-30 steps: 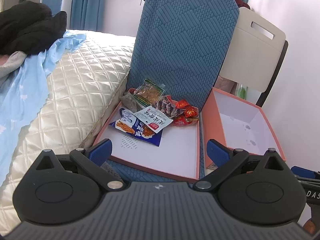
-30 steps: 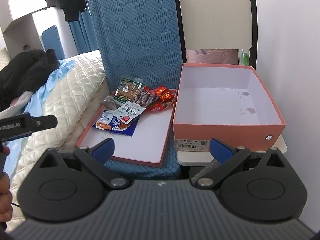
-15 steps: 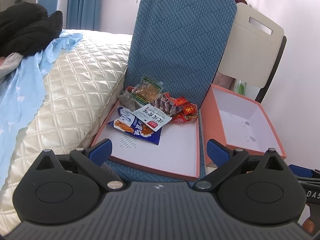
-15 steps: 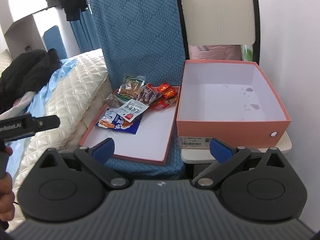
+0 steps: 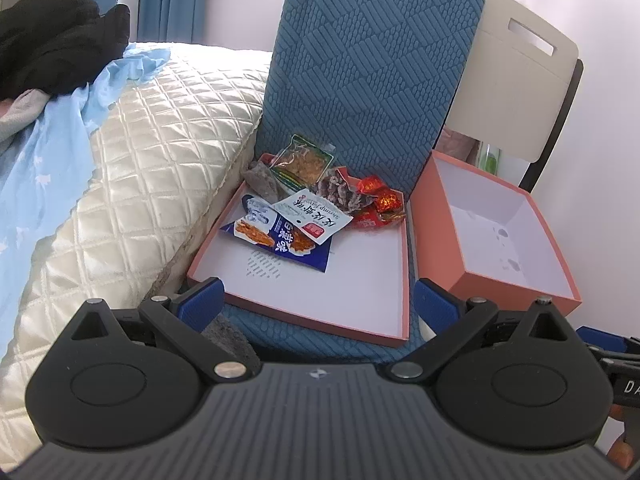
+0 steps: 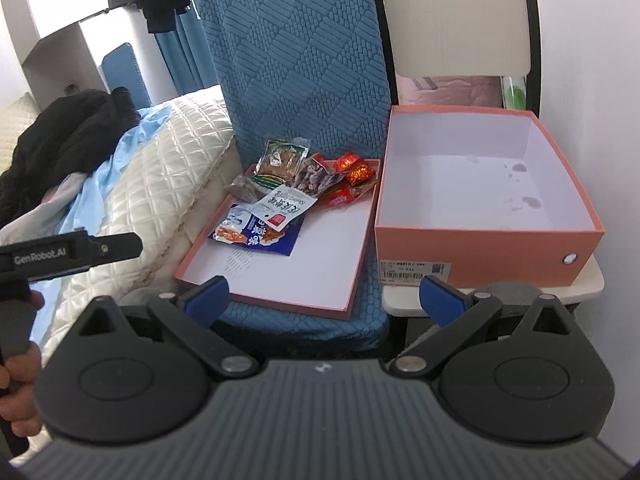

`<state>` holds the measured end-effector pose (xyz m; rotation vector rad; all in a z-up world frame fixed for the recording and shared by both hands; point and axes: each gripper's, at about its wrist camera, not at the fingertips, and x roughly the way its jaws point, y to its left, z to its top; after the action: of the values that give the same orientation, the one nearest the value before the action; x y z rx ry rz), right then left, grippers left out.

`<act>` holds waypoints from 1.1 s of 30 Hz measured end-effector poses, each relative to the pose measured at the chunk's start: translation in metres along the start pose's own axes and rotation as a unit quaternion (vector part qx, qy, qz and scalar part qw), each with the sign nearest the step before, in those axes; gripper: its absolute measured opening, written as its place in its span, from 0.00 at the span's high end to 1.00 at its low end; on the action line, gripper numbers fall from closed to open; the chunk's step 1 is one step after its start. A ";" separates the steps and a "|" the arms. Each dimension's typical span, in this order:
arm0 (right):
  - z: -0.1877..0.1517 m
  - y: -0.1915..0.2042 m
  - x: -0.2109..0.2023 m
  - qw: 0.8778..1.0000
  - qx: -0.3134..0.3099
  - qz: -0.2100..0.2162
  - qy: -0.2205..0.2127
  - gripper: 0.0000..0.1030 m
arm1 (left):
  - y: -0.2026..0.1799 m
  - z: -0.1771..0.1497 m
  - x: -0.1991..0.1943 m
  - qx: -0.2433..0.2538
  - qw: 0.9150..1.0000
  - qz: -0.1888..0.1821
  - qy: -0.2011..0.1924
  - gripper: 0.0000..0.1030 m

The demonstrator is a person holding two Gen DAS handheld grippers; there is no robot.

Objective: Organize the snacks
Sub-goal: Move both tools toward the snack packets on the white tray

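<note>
A bedroom, with a quilted cream bed [image 5: 132, 168] at the left and two chairs beside it against a white wall. The blue chair [image 5: 372, 80] carries a shallow pink box lid [image 5: 340, 280], and the white chair [image 6: 452, 20] beside it carries one deep pink box [image 6: 480, 248], whose inside is white with a few stains. Only the right wrist view shows the label on the front wall of the box and the left gripper's body held in a hand at the left edge. The snacks [image 5: 308, 204] lie in a heap at the far end of the lid: one blue packet, one white packet on top of it, one green-edged packet, one clear bag of dark pieces, and several small red wrappers. The near half of the lid is bare. The lid and the box stand just beside each other. The left gripper [image 5: 318, 304] and the right gripper [image 6: 322, 298] both hover before the chairs, jaws spread wide and holding nothing.
</note>
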<state>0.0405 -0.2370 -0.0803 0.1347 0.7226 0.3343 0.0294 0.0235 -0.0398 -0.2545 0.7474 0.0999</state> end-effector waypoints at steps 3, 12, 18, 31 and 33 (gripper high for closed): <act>-0.002 -0.001 0.002 1.000 0.005 -0.007 0.001 0.00 | 0.000 -0.002 0.004 0.003 1.000 -0.001 0.002 0.01; -0.010 -0.007 0.019 1.000 0.016 0.010 -0.008 0.00 | 0.005 -0.004 0.024 0.017 1.000 0.005 0.003 0.01; -0.012 -0.007 0.038 0.999 0.025 0.027 -0.004 0.00 | 0.003 -0.007 0.046 0.025 1.000 0.003 0.012 0.01; -0.007 0.002 0.077 0.997 0.035 0.072 0.009 0.05 | 0.018 0.000 0.092 0.036 0.999 0.008 0.023 0.01; -0.005 0.005 0.081 0.996 0.031 0.080 0.004 0.05 | 0.019 0.001 0.099 0.039 0.999 0.004 0.025 0.01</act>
<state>0.0928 -0.2040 -0.1337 0.2516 0.7317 0.4659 0.0989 0.0423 -0.1100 -0.1798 0.8009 0.0723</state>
